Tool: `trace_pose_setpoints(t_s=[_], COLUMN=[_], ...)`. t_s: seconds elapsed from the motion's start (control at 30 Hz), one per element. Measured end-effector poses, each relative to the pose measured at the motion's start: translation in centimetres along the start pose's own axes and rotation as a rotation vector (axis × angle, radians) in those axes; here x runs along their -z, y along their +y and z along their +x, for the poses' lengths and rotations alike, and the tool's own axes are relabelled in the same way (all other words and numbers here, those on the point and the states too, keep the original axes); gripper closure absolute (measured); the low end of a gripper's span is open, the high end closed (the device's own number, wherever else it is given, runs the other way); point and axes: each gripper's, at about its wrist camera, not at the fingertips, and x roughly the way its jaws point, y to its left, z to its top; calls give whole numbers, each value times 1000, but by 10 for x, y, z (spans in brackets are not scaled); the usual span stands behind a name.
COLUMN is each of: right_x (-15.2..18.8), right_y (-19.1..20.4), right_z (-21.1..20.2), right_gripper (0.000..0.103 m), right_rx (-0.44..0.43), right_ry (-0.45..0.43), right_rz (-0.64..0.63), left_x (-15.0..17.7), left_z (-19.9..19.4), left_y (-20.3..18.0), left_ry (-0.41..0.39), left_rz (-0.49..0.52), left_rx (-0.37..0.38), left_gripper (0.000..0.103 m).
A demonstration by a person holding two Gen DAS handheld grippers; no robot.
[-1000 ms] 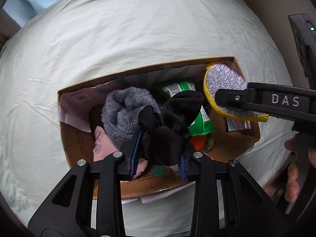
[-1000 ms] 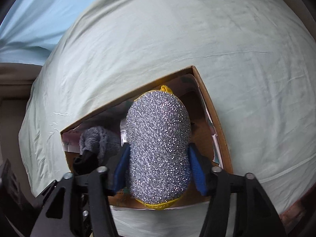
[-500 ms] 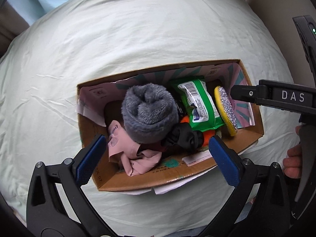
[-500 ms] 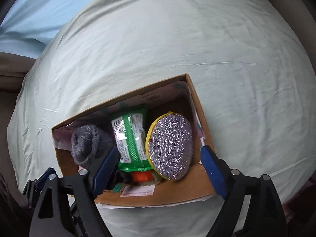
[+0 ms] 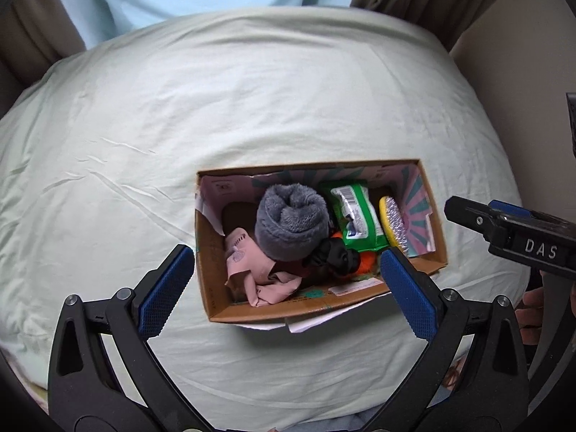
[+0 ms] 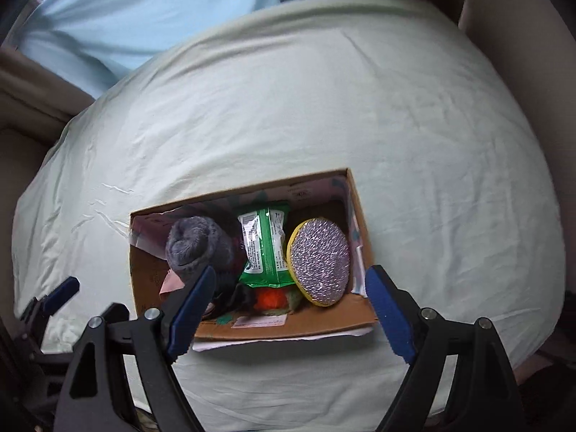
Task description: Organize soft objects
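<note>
Pale bedsheet [image 5: 252, 108] under filled cardboard box [image 5: 212, 252], both hand-held grippers [image 5: 284, 280] [image 6: 288, 309] agape, empty.

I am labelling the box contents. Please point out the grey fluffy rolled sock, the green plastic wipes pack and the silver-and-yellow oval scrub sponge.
Grey fluffy rolled sock [image 5: 291, 221]: left wrist view, top of the roll.
Green plastic wipes pack [image 6: 264, 243]: right wrist view, middle of the wrapper.
Silver-and-yellow oval scrub sponge [image 6: 320, 261]: right wrist view, glittery silver face.

Both grippers [image 5: 284, 280] [image 6: 288, 309] open, empty, higher.

Cardboard box [image 6: 360, 216] on pale sheet [image 6: 360, 100] — sponge [image 6: 319, 262], green pack [image 6: 266, 244] inside
</note>
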Motion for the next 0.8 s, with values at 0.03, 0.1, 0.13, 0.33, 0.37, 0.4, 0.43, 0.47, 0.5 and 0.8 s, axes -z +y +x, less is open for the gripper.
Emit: trace_pose_setpoints(t_s=[0.03, 0.1, 0.13, 0.33, 0.37, 0.4, 0.43, 0.47, 0.5, 0.8], right_x=[1, 2, 2, 8, 10, 12, 15, 17, 20, 46], right_y=[3, 8, 9, 13, 13, 12, 10, 9, 6, -22], right_z=[-10, -33, -47, -145, -162, -177, -196, -209, -225, -305], right_gripper=[21, 21, 21, 20, 20, 14, 5, 1, 1, 1], right_rx=[10, 15, 11, 50, 47, 41, 32, 22, 9, -22], right_ry=[-17, -63, -94, -318, -354, -385, -419, -444, -480, -682], right_rz=[-22, -59, -72, -141, -149, -156, -167, -176, -185, -205], left_x=[0, -2, -4, -13, -13, -13, -12, -9, -7, 17], left_z=[-9, -32, -47, -145, -165, -180, -195, -211, -223, -292], left_y=[2, 5, 5, -5, -10, -14, -19, -26, -31, -85], left_ry=[-18, -63, -94, -320, -366, -399, -435, -479, -509, -690], left_rz=[-10, -26, -31, -64, -69, -71, -71, -70, -68, -48], left_rx=[8, 14, 17, 6, -1, -13, -29, -48, -59, -97], left_gripper=[0, 0, 0, 0, 0, 0, 0, 0, 0, 0])
